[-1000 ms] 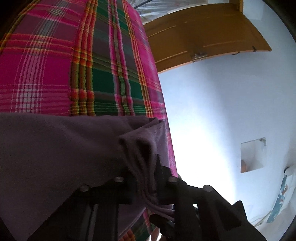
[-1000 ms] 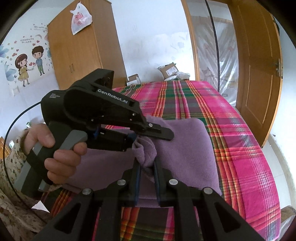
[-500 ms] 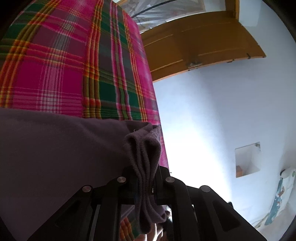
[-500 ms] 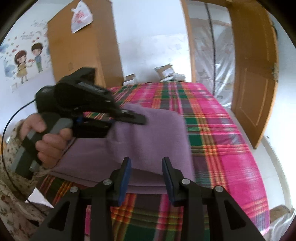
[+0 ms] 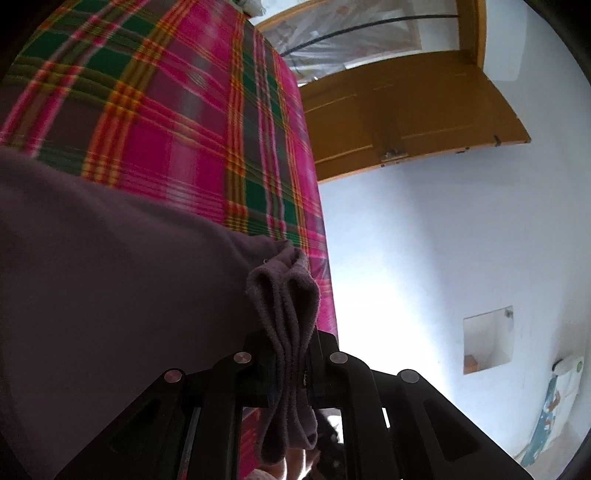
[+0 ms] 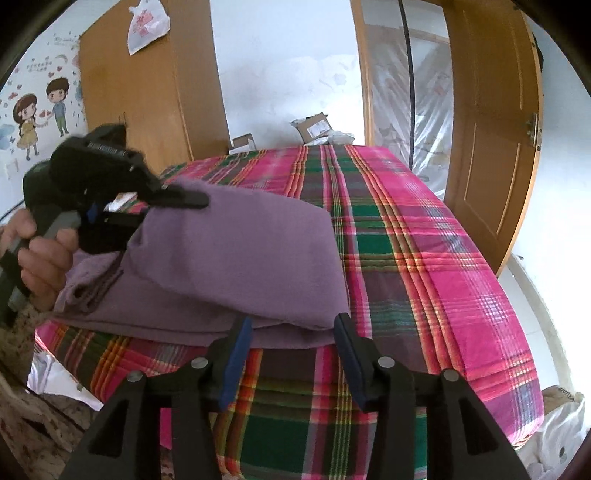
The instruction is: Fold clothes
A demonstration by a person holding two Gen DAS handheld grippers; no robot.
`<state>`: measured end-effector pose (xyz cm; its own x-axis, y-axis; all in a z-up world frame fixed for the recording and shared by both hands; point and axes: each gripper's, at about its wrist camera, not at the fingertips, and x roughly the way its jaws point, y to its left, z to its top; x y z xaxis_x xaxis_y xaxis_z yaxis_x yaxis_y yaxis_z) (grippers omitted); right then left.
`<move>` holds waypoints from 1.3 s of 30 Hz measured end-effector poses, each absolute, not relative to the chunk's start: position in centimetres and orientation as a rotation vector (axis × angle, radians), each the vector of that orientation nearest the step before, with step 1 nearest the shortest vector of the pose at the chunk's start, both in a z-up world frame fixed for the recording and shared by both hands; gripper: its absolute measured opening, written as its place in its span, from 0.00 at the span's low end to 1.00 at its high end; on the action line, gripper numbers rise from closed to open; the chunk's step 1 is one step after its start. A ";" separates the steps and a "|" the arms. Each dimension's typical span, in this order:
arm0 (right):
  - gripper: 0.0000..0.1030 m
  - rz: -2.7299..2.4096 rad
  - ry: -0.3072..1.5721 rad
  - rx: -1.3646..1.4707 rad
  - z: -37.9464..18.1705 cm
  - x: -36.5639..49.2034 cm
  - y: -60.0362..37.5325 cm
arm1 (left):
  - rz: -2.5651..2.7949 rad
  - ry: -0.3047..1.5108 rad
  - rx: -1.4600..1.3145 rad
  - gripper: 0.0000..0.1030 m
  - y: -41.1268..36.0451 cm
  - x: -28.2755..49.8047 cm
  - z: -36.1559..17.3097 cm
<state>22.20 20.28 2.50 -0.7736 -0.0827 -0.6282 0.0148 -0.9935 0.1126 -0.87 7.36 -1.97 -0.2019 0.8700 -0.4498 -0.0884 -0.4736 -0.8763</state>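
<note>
Room: bedroom with white walls, a tall wooden wardrobe (image 6: pixel 147 85) at the back and an open wooden door (image 6: pixel 491 122) to the right; cartoon stickers of two children on the wall at far left.
Bed: wide bed under a pink, green and orange plaid cover (image 6: pixel 399 236), serving as the flat folding surface.
Garment: purple fleece garment (image 6: pixel 236 258) lies near the front left edge of the bed, already doubled over, with a lower layer showing beneath its near edge; one end is raised off the bed, probably so it can be carried across for another fold.
Left gripper: left gripper (image 5: pixel 291 354) is clamped on a bunched, several-layered edge of the garment, the cloth squeezed between its fingers and hanging below them; from the right wrist view it sits at the garment's left end, a hand (image 6: pixel 37 258) squeezing its handle, so the fabric slopes down from it to the bed.
Right gripper: right gripper (image 6: pixel 291 350), blue pads on its fingers, stands spread apart and holds nothing; it hovers just at the garment's near edge, seemingly placed to take a new hold there.
Clutter: cardboard boxes (image 6: pixel 314 127) beyond the far end of the bed; a plastic bag (image 6: pixel 146 24) hangs on the wardrobe.
</note>
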 end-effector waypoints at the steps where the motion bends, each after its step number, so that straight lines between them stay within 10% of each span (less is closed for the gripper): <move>1: 0.46 -2.909 -0.166 1.027 2.6 22.3 20.3 | 1.767 -0.977 -1.354 0.10 7.0 -0.7 -2.0; 39: 0.61 -3.134 0.010 1.135 -0.4 17.4 19.4 | 1.794 -1.137 -1.345 0.09 3.3 -1.6 -4.3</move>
